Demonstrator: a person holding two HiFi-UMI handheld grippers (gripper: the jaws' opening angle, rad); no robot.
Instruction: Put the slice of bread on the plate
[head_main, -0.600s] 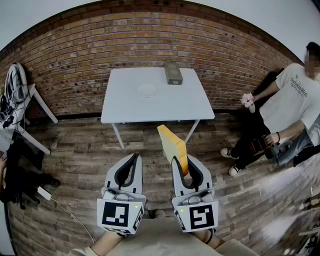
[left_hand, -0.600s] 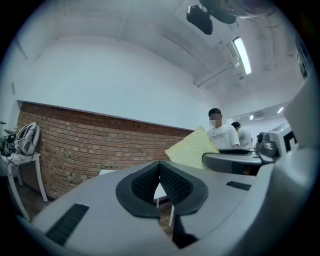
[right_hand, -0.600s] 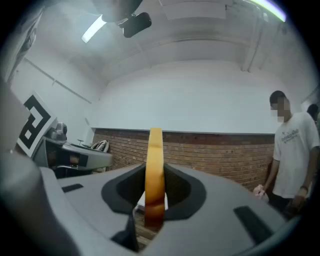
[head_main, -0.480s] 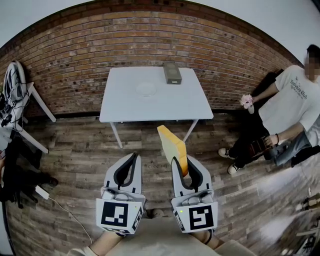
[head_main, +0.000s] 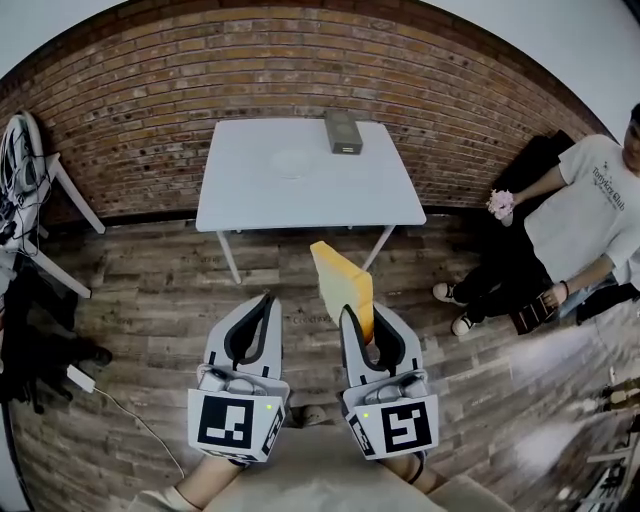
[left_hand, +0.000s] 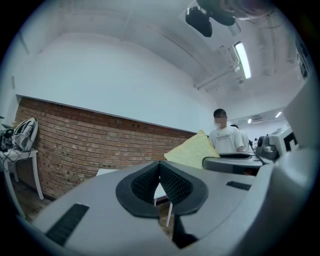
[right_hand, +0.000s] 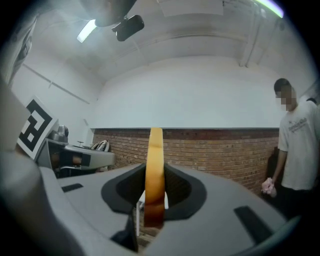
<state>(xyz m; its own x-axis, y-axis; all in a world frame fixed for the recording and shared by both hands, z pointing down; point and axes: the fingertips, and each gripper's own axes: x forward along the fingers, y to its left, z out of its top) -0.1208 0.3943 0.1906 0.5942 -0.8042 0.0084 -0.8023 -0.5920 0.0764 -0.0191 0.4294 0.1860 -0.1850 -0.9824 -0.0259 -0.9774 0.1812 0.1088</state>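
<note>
My right gripper (head_main: 358, 322) is shut on a yellow slice of bread (head_main: 344, 286), which stands on edge and sticks up ahead of the jaws. In the right gripper view the bread slice (right_hand: 154, 170) is seen edge-on, pinched between the dark pads. Beside it on the left, my left gripper (head_main: 256, 312) is shut with nothing in it; its pads (left_hand: 161, 183) touch. A white plate (head_main: 293, 163) lies on the white table (head_main: 304, 195) far ahead, by the brick wall. Both grippers hang level over the wooden floor, short of the table.
A grey box (head_main: 343, 131) sits at the table's far edge. A person (head_main: 585, 235) sits at the right against the wall. A white chair with gear (head_main: 25, 195) stands at the left, and a cable with a plug (head_main: 82, 382) lies on the floor.
Both grippers and the bread have come a little closer to the table; the view has shifted forward. The grips are unchanged.
</note>
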